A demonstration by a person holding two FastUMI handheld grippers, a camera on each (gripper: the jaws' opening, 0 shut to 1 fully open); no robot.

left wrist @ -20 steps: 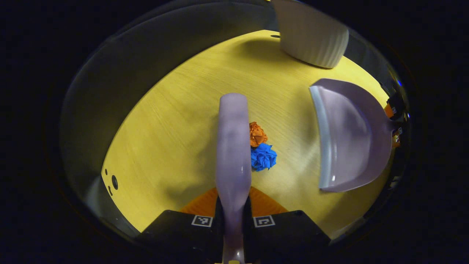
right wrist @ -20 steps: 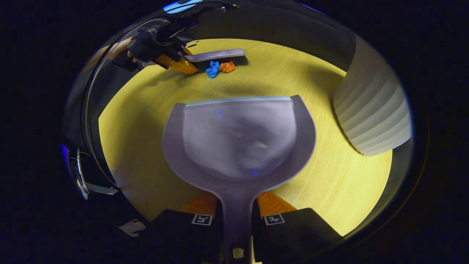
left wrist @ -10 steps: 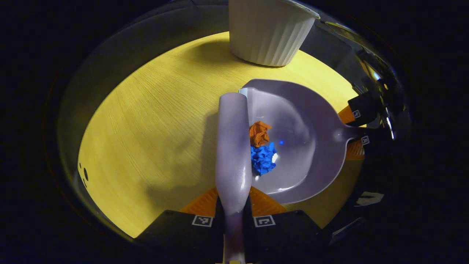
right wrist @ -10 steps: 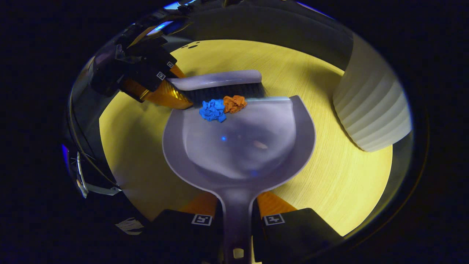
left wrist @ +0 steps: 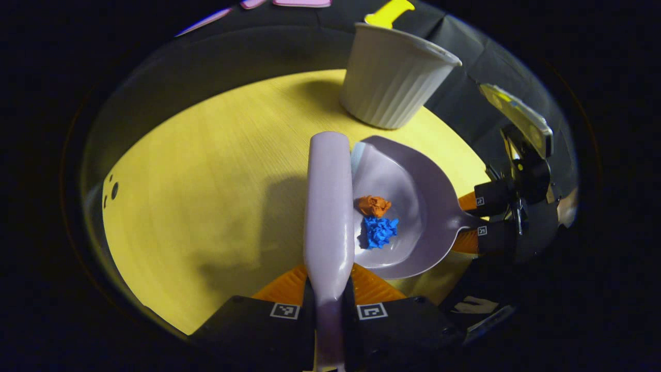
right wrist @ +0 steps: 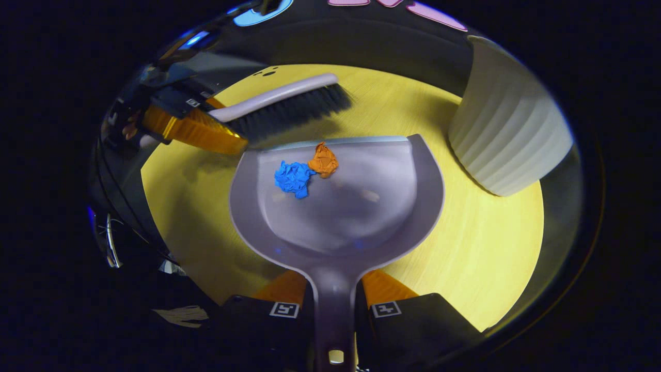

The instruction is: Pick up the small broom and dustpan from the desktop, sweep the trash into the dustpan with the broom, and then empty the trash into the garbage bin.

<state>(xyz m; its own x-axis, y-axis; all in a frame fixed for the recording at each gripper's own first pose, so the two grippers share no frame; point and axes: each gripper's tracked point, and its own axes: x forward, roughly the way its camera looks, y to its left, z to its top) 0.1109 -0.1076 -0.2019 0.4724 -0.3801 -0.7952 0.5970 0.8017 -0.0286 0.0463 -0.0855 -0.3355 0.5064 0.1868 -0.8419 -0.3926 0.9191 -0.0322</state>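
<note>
My left gripper (left wrist: pixel 329 289) is shut on the handle of the small lilac broom (left wrist: pixel 328 206), whose dark bristles (right wrist: pixel 289 112) hang just above the desktop beyond the dustpan's lip. My right gripper (right wrist: pixel 334 297) is shut on the handle of the lilac dustpan (right wrist: pixel 356 206). Inside the pan lie a blue paper wad (right wrist: pixel 293 178) and an orange paper wad (right wrist: pixel 324 160), near its front edge; they are the blue wad (left wrist: pixel 380 231) and orange wad (left wrist: pixel 374 205) beside the broom in the left gripper view. The right gripper (left wrist: pixel 477 217) sits at the right there, and the left gripper (right wrist: pixel 191 126) at the upper left of the right gripper view.
A white ribbed garbage bin (left wrist: pixel 393 85) stands on the yellow wooden desktop (left wrist: pixel 206 181) just beyond the dustpan; it is the bin (right wrist: pixel 508 137) to the right of the pan. The desktop's edge curves around at the left and front.
The broom pushed both wads from the desktop into the dustpan, then lifted and drew back off the pan's lip. The wads now lie deeper in the pan, which has stayed in place.
</note>
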